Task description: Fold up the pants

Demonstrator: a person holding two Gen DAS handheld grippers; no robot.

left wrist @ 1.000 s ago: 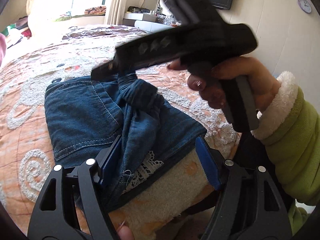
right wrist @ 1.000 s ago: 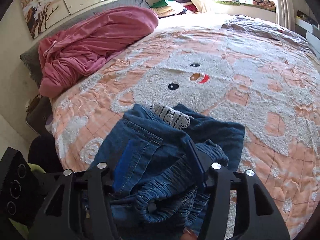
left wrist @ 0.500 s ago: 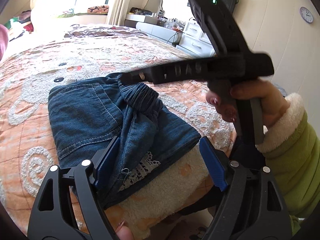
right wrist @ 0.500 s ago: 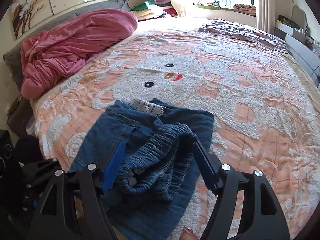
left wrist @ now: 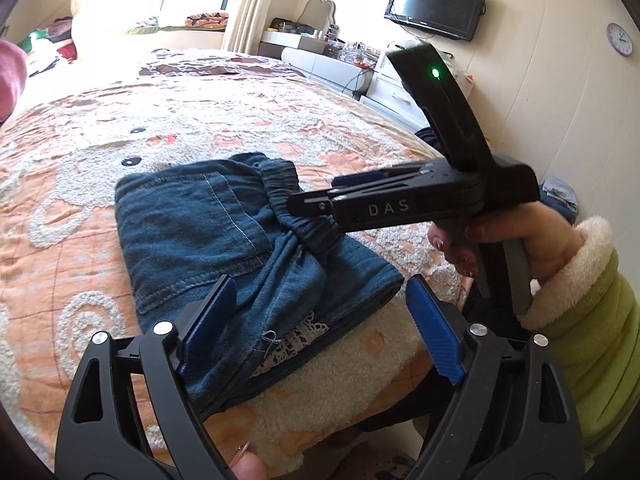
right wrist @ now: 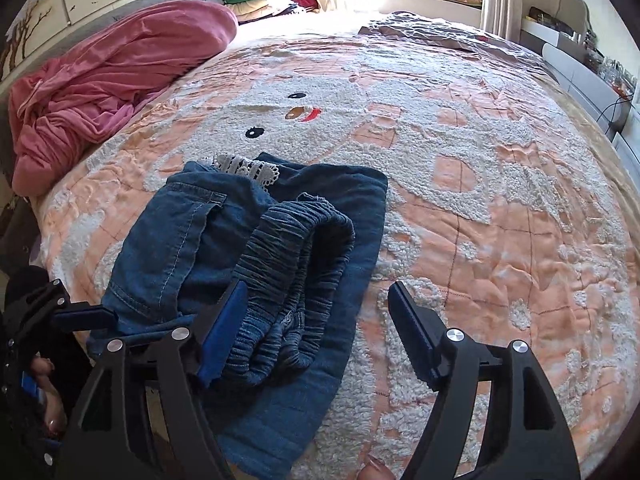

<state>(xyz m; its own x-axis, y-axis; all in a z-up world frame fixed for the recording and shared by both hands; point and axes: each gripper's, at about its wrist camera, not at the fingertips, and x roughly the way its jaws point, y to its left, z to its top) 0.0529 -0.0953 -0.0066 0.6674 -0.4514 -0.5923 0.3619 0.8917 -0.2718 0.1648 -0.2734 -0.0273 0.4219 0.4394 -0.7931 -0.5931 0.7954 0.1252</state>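
Note:
Blue denim pants (left wrist: 188, 232) lie in a folded bundle near the bed's front edge, the elastic waistband (left wrist: 300, 216) bunched on top and white lace trim (left wrist: 296, 340) peeking out below. My left gripper (left wrist: 320, 324) straddles the near corner of the bundle; its jaws are opening and neither pad presses the cloth. In the right wrist view the pants (right wrist: 188, 240) lie at lower left. My right gripper (right wrist: 320, 324) has its jaws opening too: the left pad rests beside the waistband (right wrist: 288, 248), the right pad hangs over bare bedspread. From the left wrist, the right gripper (left wrist: 332, 194) hovers over the waistband.
The peach and white bedspread (right wrist: 460, 168) with a cartoon face covers the bed. A crumpled pink blanket (right wrist: 108, 80) lies at the far left. A hand in a green sleeve (left wrist: 580, 320) holds the right gripper. A dresser (left wrist: 320, 64) and wall TV (left wrist: 436, 4) stand beyond the bed.
Both sets of jaws have widened and let the denim go. The right gripper has drawn back off the bundle, and the waistband has settled flatter on the pile.

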